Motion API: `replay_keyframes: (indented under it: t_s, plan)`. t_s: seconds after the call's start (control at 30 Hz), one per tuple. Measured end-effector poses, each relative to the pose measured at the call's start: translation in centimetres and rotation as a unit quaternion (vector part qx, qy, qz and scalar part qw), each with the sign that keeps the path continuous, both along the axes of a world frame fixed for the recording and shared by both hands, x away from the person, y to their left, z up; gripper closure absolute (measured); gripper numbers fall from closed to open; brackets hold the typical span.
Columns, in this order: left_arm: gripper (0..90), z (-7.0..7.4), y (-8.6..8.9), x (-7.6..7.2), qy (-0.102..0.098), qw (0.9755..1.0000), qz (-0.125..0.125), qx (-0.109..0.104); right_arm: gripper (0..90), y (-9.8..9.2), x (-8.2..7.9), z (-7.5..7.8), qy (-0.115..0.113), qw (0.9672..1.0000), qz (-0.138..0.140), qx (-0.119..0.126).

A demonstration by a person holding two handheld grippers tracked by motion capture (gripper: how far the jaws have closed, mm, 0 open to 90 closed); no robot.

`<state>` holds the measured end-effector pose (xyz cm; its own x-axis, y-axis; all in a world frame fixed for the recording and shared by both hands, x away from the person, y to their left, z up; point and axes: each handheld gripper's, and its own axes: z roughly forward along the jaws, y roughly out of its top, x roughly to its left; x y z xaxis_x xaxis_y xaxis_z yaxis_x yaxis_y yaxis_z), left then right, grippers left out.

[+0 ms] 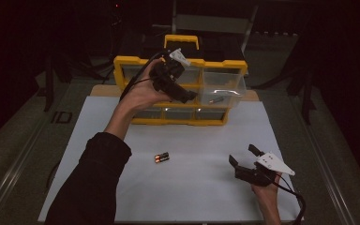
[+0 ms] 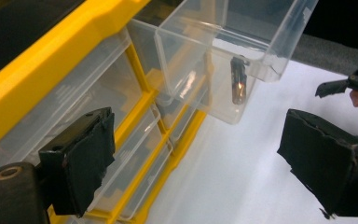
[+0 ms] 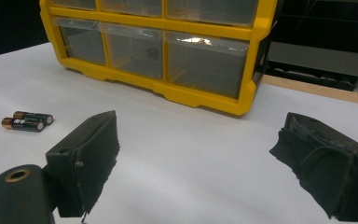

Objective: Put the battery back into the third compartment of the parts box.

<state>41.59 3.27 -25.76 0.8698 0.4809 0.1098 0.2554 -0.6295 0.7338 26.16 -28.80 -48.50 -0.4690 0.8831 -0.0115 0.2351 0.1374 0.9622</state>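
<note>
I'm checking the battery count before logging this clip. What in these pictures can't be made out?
- Pulled-out clear drawer, high view: one battery shows; the left gripper covers its left part.
- Closed drawers, right gripper view: frosted fronts blur the contents.
- Batteries on the table, high view: label too small to read.

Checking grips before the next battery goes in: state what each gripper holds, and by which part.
Nothing is held. The left gripper hangs open by the pulled-out drawer; the right gripper rests open on the table, apart from the two batteries.
</note>
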Motion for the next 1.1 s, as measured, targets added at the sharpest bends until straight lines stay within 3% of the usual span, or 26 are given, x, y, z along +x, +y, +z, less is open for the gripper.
replay_keyframes:
  t_s: [0.3,0.7,1.1]
  plan:
    - [9.7,0.1,0.5,-0.5,-0.007,1.0,-0.003,-0.001,11.6,0.0,0.0,0.0,-0.001,1.0,0.0,0.001]
    - [8.6,-1.0,1.8,-1.3,-0.004,1.0,0.005,0.007,11.6,-0.1,0.0,0.0,-0.002,1.0,0.0,0.002]
    - [8.2,-3.4,2.5,-2.0,0.007,0.9997,0.004,0.023,11.5,-0.1,-0.1,0.1,-0.002,1.0,0.0,0.003]
